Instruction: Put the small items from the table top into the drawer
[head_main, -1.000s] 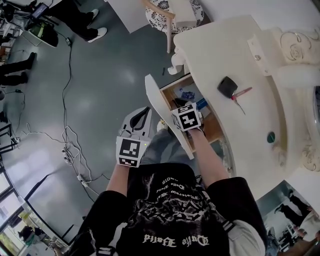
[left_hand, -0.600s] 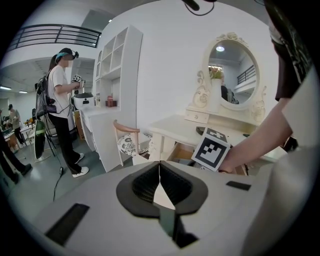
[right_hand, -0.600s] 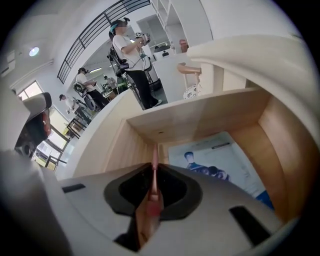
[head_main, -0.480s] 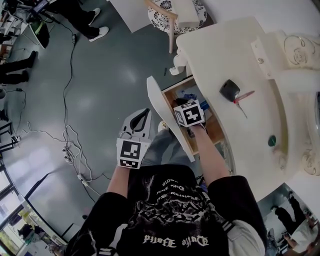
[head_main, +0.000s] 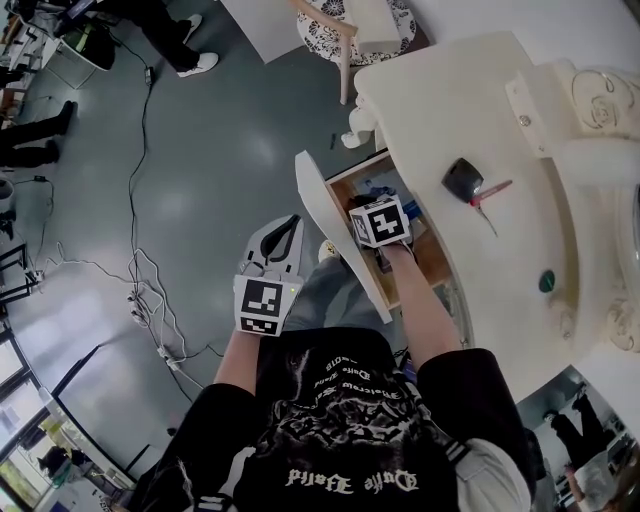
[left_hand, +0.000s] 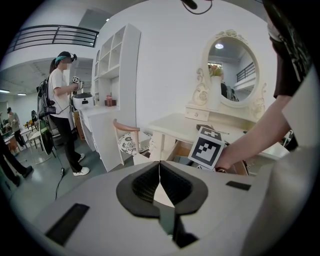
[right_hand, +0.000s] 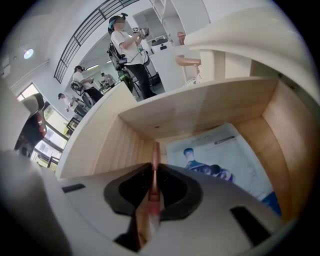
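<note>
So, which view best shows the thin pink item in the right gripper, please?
The right gripper view: the thin pink item is clamped between its jaws. The head and left gripper views do not show it.

A cream table (head_main: 440, 110) is being seen from above, with its wooden drawer (right_hand: 200, 107) standing pulled out. On the table top, a dark rounded item (head_main: 462, 180) and a red-handled implement (head_main: 486, 190) are being carried touching or just beside each other. A small green round piece (head_main: 547, 282) is lying well apart from them. A printed leaflet (right_hand: 227, 157) is lying flat on the drawer floor.
</note>
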